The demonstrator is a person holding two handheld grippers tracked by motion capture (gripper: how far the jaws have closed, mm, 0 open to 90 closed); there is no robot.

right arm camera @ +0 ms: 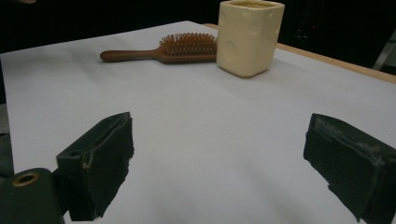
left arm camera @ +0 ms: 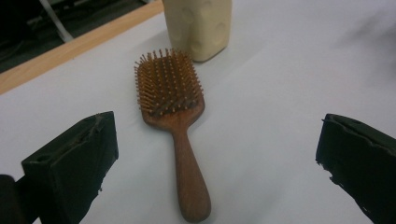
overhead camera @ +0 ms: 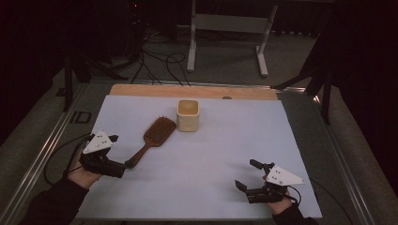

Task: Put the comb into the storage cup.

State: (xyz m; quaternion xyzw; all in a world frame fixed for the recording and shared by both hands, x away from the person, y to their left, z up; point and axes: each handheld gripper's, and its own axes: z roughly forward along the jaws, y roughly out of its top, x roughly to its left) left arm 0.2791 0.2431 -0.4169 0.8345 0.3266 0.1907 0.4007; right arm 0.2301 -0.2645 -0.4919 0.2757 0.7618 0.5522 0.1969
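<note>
- A wooden hairbrush (overhead camera: pixel 152 137) is being shown lying left of centre in the high view, bristles upward, on the white sheet (overhead camera: pixel 211 159) that is covering the table (overhead camera: pixel 141 89).
- In the left gripper view the hairbrush (left arm camera: pixel 175 121) is being seen at the centre of the frame, its handle pointing toward the bottom edge and its bristled head toward the top.
- The handle end is being approached by the left gripper (overhead camera: pixel 126 165) at the lower left of the high view; whether it is being touched cannot be told.
- The left gripper's fingers (left arm camera: pixel 74 158) are being held wide apart, with nothing gripped between them.
- A cream square cup (overhead camera: pixel 188 115) is being shown standing upright just beside the brush head, above centre in the high view.
- The right gripper (overhead camera: pixel 248 175) is being held at the lower right of the high view, well apart from the hairbrush.
- Its fingers (right arm camera: pixel 98 158) are being held wide apart as well, and nothing is being gripped; only white sheet is lying between them.
</note>
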